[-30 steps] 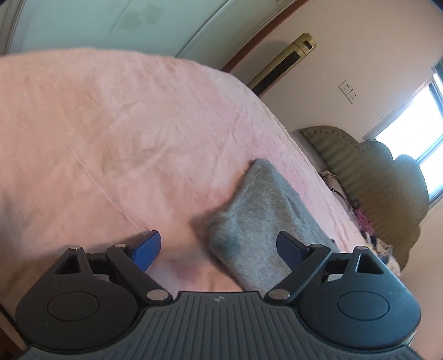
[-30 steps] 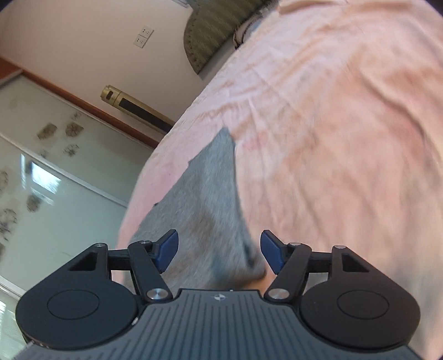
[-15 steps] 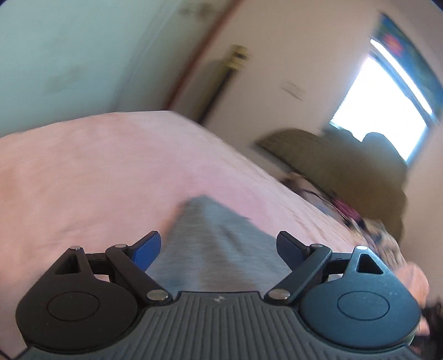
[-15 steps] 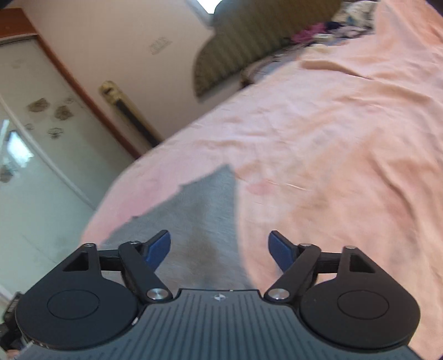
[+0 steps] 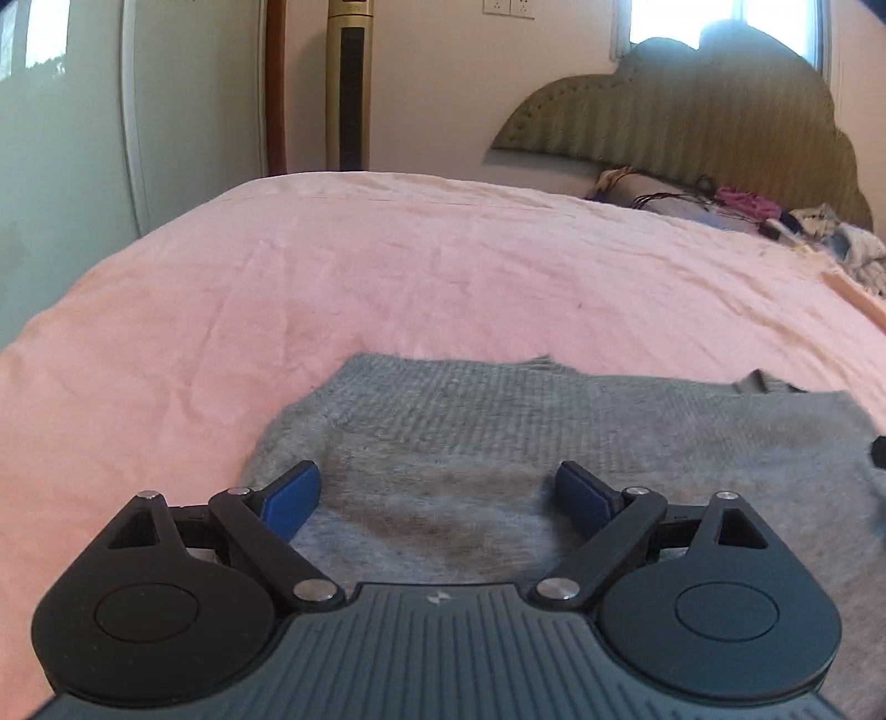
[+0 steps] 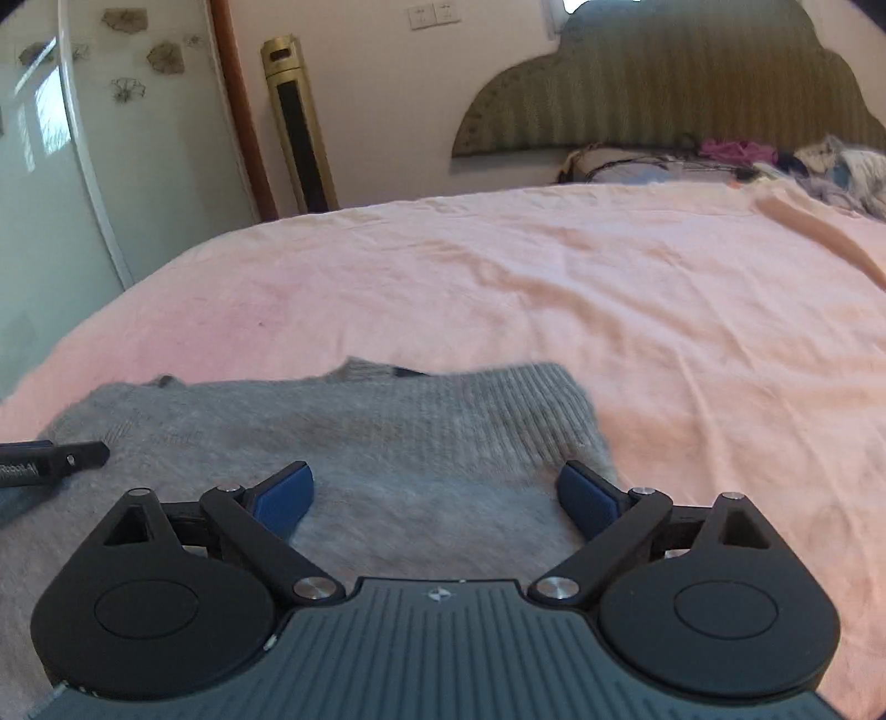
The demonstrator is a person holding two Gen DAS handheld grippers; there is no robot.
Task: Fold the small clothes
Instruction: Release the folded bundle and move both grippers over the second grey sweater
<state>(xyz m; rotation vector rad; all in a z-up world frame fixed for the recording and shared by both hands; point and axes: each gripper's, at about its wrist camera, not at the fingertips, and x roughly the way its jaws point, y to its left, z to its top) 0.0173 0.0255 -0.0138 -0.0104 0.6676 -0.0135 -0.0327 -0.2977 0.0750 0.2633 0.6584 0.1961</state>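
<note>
"Robot-AI" print on left gripper (image 6: 52, 462)

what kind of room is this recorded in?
Almost certainly a bedroom. A bed with a pink sheet fills the view, an upholstered scalloped headboard stands at its far end, and a grey knit garment lies spread on the sheet.

Daylight glares white through the window (image 5: 714, 16) at one o'clock, leaving the headboard (image 5: 692, 111) backlit and dim, while the grey garment (image 5: 498, 443) looks slightly smeared, and fisheye curvature bends and darkens every edge.
</note>
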